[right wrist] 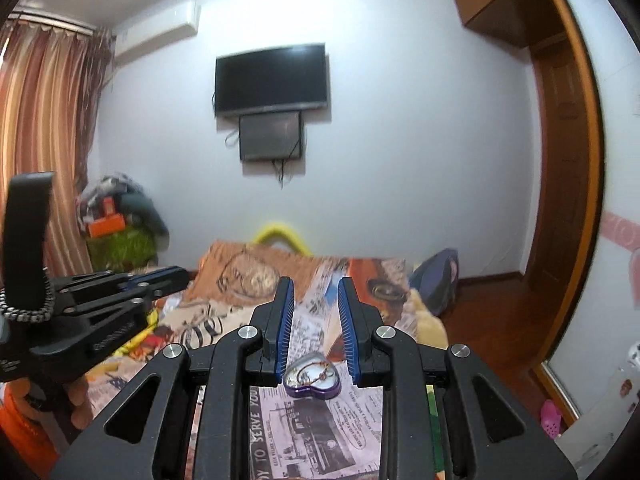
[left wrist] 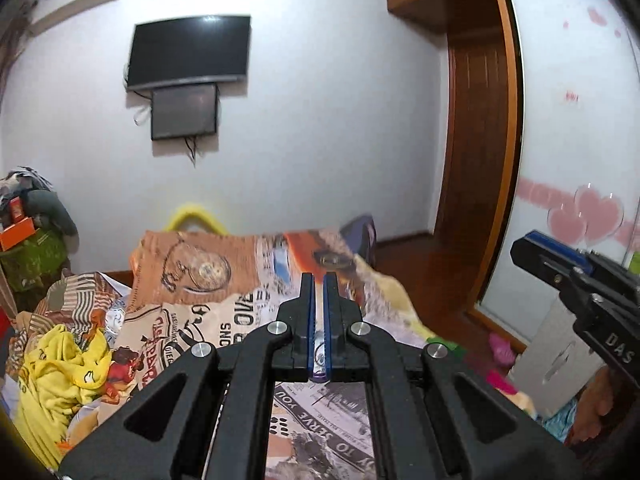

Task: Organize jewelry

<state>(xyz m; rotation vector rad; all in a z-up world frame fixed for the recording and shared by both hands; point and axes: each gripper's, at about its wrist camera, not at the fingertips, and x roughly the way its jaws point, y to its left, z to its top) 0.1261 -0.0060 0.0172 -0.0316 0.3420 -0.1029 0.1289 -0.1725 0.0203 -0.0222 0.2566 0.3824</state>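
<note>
A purple heart-shaped tin with a silver inside lies open on the newspaper-print bed cover; a thin chain lies in it. My right gripper is open, its blue-padded fingers above and around the tin without touching it. In the left wrist view, my left gripper has its jaws nearly together with a narrow gap; a sliver of the tin shows low between its fingers. I cannot tell whether it holds anything. Each gripper shows in the other's view: the right one, the left one.
The bed carries a crumpled yellow garment at left and a dark cushion at the far end. A wall television hangs ahead. A wooden wardrobe with a white sliding door stands at right. A heap of bags stands at left.
</note>
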